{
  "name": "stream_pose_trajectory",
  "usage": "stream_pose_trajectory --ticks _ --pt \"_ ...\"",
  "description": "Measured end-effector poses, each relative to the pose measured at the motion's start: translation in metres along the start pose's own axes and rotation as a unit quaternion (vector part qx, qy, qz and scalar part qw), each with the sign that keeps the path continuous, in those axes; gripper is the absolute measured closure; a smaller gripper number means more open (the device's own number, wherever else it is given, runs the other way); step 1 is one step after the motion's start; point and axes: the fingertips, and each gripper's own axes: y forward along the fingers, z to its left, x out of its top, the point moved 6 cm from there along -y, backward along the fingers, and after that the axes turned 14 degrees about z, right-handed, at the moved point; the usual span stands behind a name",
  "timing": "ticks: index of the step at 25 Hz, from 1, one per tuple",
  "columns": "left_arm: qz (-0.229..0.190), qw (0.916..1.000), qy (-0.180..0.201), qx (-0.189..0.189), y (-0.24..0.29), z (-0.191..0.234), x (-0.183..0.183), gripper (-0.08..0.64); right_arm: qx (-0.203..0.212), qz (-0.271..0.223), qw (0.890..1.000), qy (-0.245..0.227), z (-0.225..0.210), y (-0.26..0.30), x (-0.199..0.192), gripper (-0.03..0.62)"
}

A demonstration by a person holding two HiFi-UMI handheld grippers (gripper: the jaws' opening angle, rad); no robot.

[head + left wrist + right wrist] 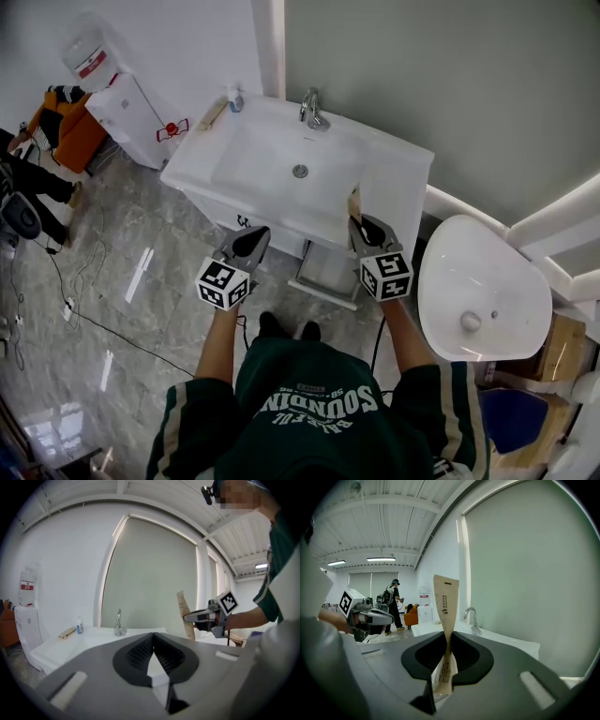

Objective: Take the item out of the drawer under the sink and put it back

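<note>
Tan tube (446, 603) stood upright, clenched in right tool (448, 637) at centre frame; left tool (153, 635) had jaws pressed together, empty, both near front edge of white sink (251, 150).

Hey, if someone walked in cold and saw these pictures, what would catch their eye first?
First the tan paper packet, pinched upright in the right gripper at the front edge of the white sink. Next the left gripper, shut and empty, level with it on the sink's other side. A rounded white fixture sits close on the person's right.
</note>
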Motion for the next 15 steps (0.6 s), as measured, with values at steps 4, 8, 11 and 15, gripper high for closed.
stream_pose_trajectory --ticks 4,8,11,15 --pt "0.000 1.0000 0.000 -0.004 -0.0021 -0.0021 -0.0002 0.509 0.001 -0.004 1.000 0.000 0.0046 -0.0030 0.0019 0.548" --pt "-0.002 1.0000 0.000 -0.007 -0.0039 -0.0033 -0.0006 0.509 0.001 -0.007 1.000 0.000 0.0090 -0.0047 0.0022 0.548" --pt "0.000 1.0000 -0.002 -0.008 -0.0030 -0.0035 -0.0041 0.509 0.002 -0.006 1.000 0.001 0.0102 -0.0041 -0.0010 0.548" --pt "0.004 0.9999 -0.007 -0.012 -0.0006 -0.0044 -0.0080 0.509 0.002 -0.001 1.000 0.004 0.0092 -0.0025 -0.0052 0.548"
